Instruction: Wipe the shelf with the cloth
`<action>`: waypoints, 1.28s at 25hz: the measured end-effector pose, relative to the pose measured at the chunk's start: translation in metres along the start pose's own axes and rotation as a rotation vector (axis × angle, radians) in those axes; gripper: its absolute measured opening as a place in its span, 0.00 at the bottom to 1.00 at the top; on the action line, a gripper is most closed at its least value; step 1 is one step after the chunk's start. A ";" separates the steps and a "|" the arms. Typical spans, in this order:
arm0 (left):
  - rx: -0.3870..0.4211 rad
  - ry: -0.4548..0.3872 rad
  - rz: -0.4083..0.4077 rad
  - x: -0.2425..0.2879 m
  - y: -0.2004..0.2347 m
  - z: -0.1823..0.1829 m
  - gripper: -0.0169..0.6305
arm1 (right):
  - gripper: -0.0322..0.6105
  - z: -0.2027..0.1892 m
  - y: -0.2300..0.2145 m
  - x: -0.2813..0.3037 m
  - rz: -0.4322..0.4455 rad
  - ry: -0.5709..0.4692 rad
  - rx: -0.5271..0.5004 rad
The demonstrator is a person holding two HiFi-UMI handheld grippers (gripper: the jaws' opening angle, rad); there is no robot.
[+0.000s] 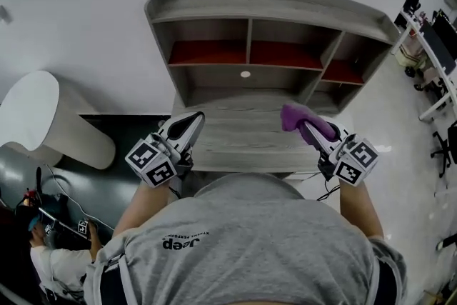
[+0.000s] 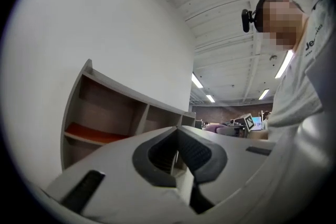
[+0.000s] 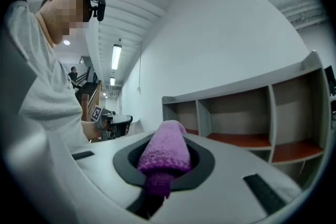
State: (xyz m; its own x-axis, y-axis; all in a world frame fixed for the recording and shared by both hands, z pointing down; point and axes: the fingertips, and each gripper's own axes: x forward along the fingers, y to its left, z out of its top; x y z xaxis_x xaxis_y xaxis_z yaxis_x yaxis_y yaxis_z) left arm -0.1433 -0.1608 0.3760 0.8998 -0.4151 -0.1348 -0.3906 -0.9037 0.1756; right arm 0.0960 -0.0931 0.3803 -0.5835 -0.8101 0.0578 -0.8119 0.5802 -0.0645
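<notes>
Two grippers in hand, facing the shelf [image 1: 271, 7] at 12 o'clock. Clamps purple cloth [image 1: 298, 116] in right gripper [image 1: 308, 129], at 3 o'clock over the lower board. Holds left gripper [image 1: 191, 121] at 9 o'clock, jaws pressed together, empty.

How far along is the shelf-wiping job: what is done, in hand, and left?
Done: the purple cloth is clamped in the right gripper.
In hand: it is held over the shelf; the left gripper is shut, empty.
Left: the wiping; no contact shows.
</notes>
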 end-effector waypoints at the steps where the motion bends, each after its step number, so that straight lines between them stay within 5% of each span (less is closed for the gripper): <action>1: 0.015 0.004 -0.009 0.002 0.019 0.008 0.06 | 0.15 0.011 -0.001 0.024 0.004 0.001 -0.029; 6: 0.033 -0.012 -0.010 0.005 0.091 0.034 0.06 | 0.15 0.083 -0.001 0.139 0.073 0.026 -0.272; 12: 0.000 -0.070 0.080 -0.019 0.121 0.033 0.06 | 0.15 0.197 0.031 0.297 0.198 0.032 -0.666; 15: -0.001 -0.075 0.123 -0.042 0.131 0.028 0.06 | 0.15 0.200 0.034 0.399 0.173 0.160 -0.852; 20: -0.036 -0.091 0.207 -0.077 0.146 0.019 0.06 | 0.15 0.143 0.012 0.520 0.144 0.430 -1.113; 27: -0.025 -0.061 0.245 -0.071 0.139 0.013 0.06 | 0.15 0.124 -0.014 0.536 0.153 0.593 -1.120; 32: 0.003 -0.028 0.207 -0.007 0.105 0.007 0.06 | 0.15 0.118 -0.104 0.434 0.133 0.699 -1.090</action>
State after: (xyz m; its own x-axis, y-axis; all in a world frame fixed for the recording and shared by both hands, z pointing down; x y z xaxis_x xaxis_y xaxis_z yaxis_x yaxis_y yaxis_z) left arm -0.1924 -0.2538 0.3885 0.7945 -0.5948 -0.1227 -0.5673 -0.7990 0.1994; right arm -0.0702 -0.5150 0.2945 -0.2783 -0.7173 0.6388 -0.1521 0.6896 0.7080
